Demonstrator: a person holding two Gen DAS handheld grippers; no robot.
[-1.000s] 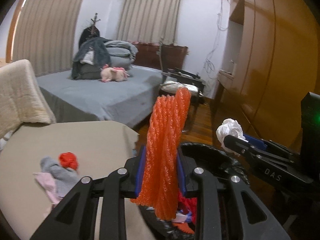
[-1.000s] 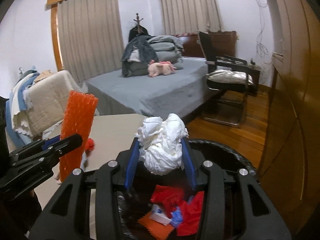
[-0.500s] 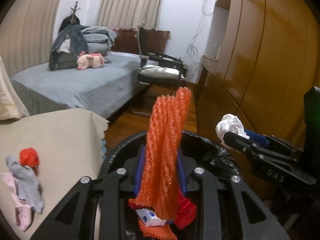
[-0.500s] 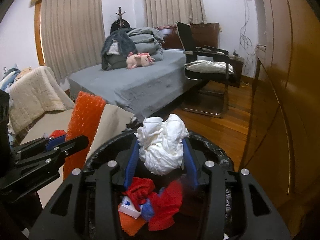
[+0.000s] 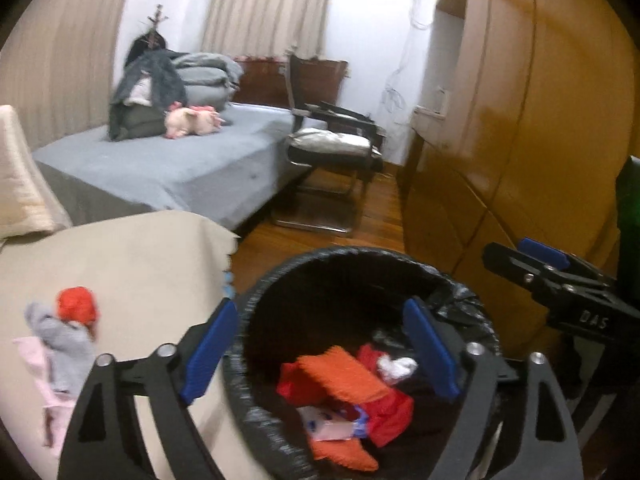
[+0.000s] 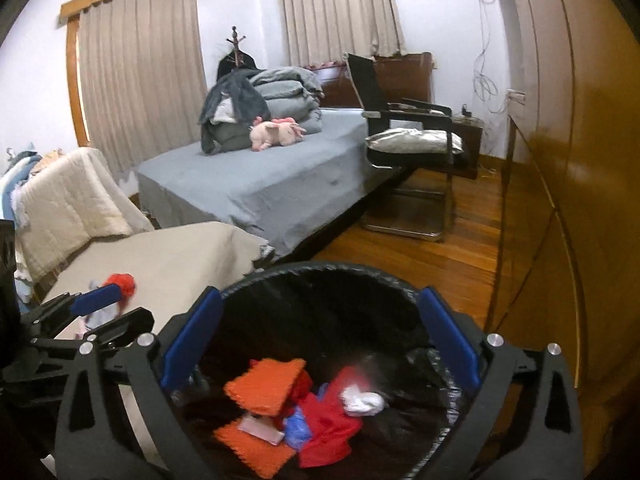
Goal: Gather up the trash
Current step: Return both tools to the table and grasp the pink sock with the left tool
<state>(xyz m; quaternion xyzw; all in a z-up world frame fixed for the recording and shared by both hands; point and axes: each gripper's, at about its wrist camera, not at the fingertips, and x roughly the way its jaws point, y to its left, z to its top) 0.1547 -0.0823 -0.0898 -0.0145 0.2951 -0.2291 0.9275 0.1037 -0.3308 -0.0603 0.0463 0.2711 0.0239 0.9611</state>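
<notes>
Left tongs: the left tongs hung over the trash bin, jaws opening wide, nothing between the blue pads.
Right tongs: the right tongs hung over the same bin, jaws also opening, nothing between them.
Trash in bin: an orange mesh sheet lay on top of red scraps, with a white crumpled tissue just beside it, both well inside the black liner.
Trash left out: a red ball-like scrap sat on the beige worktop, touching a grey and pink cloth; whether the cloth counts as trash cannot be told.
Progress: judged partly done, since at least the red scrap was not yet collected.
Risk, liner: the tongs sat close to the bin's rim, so pulling away low could snag the loose liner and tip or drag the bin.
Risk, next pick: closing on the red scrap could catch the cloth under it and carry clothing into the bin.
Risk, crowding: both tongs stood near each other; a careless swing could knock them together.
</notes>
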